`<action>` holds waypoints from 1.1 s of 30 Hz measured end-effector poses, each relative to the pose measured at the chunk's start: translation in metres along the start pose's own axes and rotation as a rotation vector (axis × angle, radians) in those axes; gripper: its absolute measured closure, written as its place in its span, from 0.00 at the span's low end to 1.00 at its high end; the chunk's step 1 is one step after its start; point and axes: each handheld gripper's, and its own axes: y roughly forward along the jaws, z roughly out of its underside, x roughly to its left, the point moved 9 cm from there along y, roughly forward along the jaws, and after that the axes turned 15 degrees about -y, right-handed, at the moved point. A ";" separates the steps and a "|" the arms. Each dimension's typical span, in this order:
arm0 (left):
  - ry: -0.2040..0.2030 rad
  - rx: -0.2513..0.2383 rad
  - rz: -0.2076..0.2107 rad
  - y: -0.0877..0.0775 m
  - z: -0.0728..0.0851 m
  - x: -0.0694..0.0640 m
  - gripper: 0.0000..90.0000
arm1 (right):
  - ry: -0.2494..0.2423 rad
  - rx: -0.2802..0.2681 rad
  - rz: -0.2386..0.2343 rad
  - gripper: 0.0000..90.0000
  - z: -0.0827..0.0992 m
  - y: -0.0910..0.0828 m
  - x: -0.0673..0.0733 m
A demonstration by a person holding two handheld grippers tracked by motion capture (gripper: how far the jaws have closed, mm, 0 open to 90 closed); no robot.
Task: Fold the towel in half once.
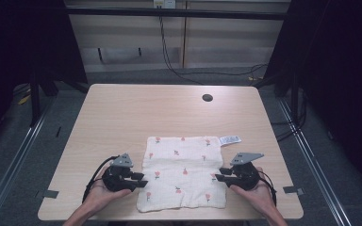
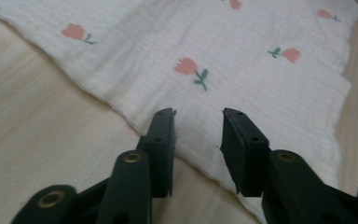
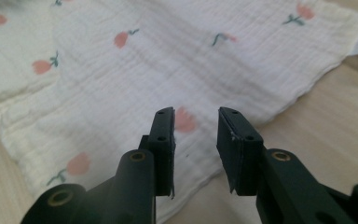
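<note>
A white cloth [image 1: 183,172] printed with small pink tulips lies flat on the near half of the wooden table [image 1: 122,117]; a white label [image 1: 229,140] sticks out at its far right corner. My left gripper [image 1: 139,180] rests at the cloth's left edge, held in a hand, jaws apart with nothing between them. In the left gripper view the cloth [image 2: 223,60] lies just under and beyond the open gripper [image 2: 198,114]. My right gripper [image 1: 220,174] sits at the cloth's right edge, also open. In the right gripper view its jaws [image 3: 196,112] hover over the cloth [image 3: 135,79] without pinching it.
A round cable hole [image 1: 207,97] sits in the table's far right part. Black cables [image 1: 169,61] run across the floor behind the table. Dark frame posts stand at both sides.
</note>
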 end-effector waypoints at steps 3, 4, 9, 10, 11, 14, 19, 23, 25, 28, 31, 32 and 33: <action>-0.045 -0.012 -0.039 0.000 -0.009 0.011 0.61 | 0.026 -0.028 -0.010 0.71 -0.006 -0.002 -0.008; -0.058 -0.025 -0.038 0.000 -0.012 0.014 0.61 | 0.036 -0.033 -0.005 0.69 -0.008 -0.002 -0.011; -0.077 -0.052 -0.059 -0.003 -0.025 0.020 0.61 | 0.051 -0.034 -0.003 0.66 -0.015 0.004 -0.026; -0.076 -0.064 -0.061 -0.004 -0.029 0.020 0.61 | 0.046 -0.031 0.008 0.66 -0.017 0.004 -0.029; -0.072 -0.074 -0.062 -0.004 -0.032 0.020 0.60 | 0.050 -0.035 0.016 0.66 -0.018 0.003 -0.031; -0.063 -0.074 -0.073 -0.001 -0.040 0.021 0.61 | 0.061 -0.041 0.027 0.66 -0.022 0.001 -0.037; -0.039 -0.054 -0.034 0.009 -0.045 0.022 0.74 | 0.068 -0.071 0.043 0.65 -0.032 0.000 -0.055; -0.052 -0.021 -0.044 0.020 -0.033 0.025 0.74 | 0.066 -0.078 0.059 0.65 -0.039 0.003 -0.071; -0.047 -0.015 -0.047 0.021 -0.031 0.023 0.72 | 0.066 -0.075 0.072 0.65 -0.041 0.006 -0.079; -0.038 -0.009 -0.039 0.023 -0.030 0.019 0.71 | 0.080 -0.070 0.088 0.65 -0.042 0.013 -0.093; -0.033 -0.005 -0.042 0.027 -0.030 0.019 0.70 | 0.085 -0.057 0.095 0.64 -0.045 0.024 -0.109; -0.032 -0.005 -0.041 0.027 -0.030 0.019 0.70 | 0.088 -0.050 0.097 0.64 -0.046 0.026 -0.112; -0.028 0.000 -0.043 0.027 -0.029 0.019 0.70 | 0.082 -0.041 0.101 0.64 -0.046 0.030 -0.116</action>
